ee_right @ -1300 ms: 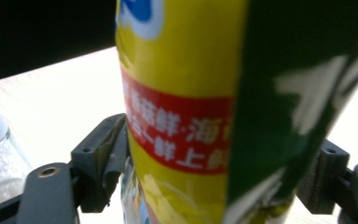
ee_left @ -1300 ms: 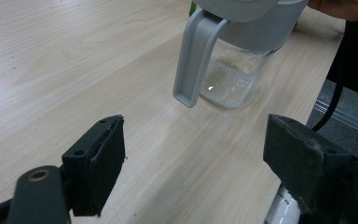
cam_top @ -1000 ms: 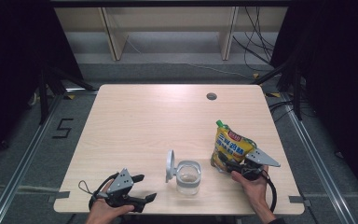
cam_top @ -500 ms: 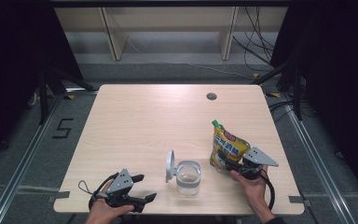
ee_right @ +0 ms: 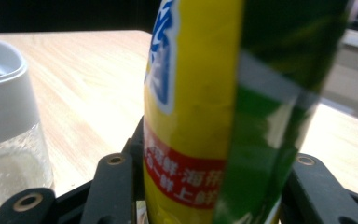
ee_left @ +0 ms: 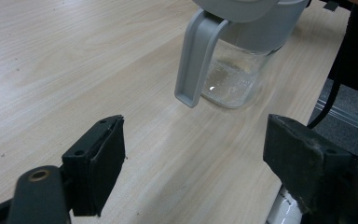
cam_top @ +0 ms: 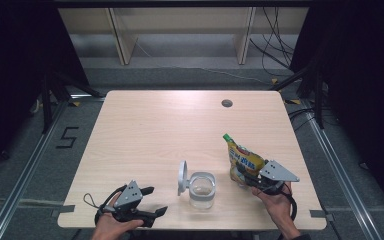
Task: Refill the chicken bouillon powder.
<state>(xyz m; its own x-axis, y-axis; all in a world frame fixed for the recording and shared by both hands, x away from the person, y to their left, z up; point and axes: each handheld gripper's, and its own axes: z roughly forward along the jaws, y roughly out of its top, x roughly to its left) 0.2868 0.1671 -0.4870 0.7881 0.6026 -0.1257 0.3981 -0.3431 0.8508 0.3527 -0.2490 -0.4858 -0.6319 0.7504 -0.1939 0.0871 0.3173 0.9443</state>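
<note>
A yellow pouch (cam_top: 242,159) with a green cap stands tilted up at the table's front right. My right gripper (cam_top: 247,177) is shut on its lower part; its jaws have just been closing, and the pouch (ee_right: 200,116) sits pressed between them. A clear glass jar (cam_top: 201,189) with a grey rim stands at front centre, its grey lid (cam_top: 182,176) hinged open on the left. My left gripper (cam_top: 156,200) rests near the front left edge, open, with nothing between its fingers. It points at the jar (ee_left: 235,77) and the hanging lid (ee_left: 198,60).
The wooden table (cam_top: 170,130) has a small round hole (cam_top: 226,103) at the back right. The jar (ee_right: 7,135) stands close to the left of the pouch. Dark floor, cables and a shelf frame surround the table.
The pouch has tipped from lying flatter to more upright and risen a little with my right gripper, whose jaws have narrowed on it. The left gripper has stayed put.
</note>
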